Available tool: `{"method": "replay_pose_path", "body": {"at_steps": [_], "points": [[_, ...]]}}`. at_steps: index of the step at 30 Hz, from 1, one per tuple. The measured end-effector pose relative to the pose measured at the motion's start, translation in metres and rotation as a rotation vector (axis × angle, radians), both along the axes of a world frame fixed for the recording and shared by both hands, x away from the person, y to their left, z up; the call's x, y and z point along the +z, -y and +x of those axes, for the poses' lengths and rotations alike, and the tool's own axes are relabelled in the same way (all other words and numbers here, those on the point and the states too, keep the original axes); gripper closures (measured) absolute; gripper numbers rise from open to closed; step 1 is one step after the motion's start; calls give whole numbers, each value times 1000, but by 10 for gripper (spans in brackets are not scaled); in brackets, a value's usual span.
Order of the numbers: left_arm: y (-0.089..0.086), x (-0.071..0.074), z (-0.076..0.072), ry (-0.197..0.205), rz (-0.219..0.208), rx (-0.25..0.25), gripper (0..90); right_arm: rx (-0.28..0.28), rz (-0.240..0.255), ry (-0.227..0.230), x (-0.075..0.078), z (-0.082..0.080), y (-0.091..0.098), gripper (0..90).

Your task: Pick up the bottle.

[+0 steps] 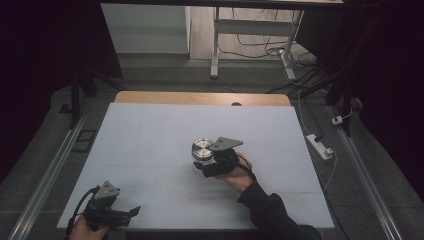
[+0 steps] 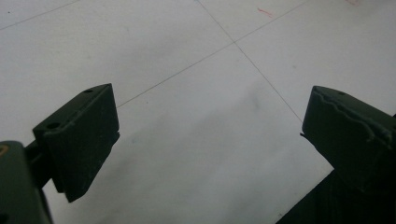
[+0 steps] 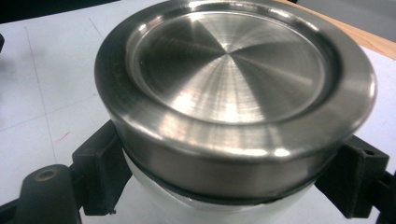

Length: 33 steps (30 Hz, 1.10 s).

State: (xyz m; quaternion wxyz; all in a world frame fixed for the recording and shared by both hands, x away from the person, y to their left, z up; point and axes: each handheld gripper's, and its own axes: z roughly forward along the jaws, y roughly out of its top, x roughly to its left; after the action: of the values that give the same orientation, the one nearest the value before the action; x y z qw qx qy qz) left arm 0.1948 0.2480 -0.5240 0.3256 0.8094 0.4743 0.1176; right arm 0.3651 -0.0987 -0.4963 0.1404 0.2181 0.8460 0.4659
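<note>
Steel tin (image 3: 233, 93) between right tongs (image 3: 233, 186)

Dim room, grey floor (image 1: 45, 150), perhaps a white desk frame (image 1: 216, 45) beyond

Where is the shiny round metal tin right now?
The shiny round steel tin sits near the middle of the white table in the high view, held between the black fingers of the right gripper, far from the left gripper.
</note>
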Motion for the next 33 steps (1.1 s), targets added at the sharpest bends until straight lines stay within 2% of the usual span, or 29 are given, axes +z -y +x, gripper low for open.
{"method": "replay_pose_path", "body": {"at_steps": [11, 14, 22, 33], "points": [[0, 0, 1, -3, -2, 4, 49, 4, -16, 38, 6, -8, 4, 150], [0, 0, 1, -3, -3, 5, 49, 9, -5, 41, 7, -12, 3, 150], [-2, 0, 1, -4, -12, 7, 48, 18, 34, 23, 16, -23, 5, 150], [-2, 0, 1, -4, -16, 7, 45, 23, 38, 2, 22, -35, 13, 150]]}}
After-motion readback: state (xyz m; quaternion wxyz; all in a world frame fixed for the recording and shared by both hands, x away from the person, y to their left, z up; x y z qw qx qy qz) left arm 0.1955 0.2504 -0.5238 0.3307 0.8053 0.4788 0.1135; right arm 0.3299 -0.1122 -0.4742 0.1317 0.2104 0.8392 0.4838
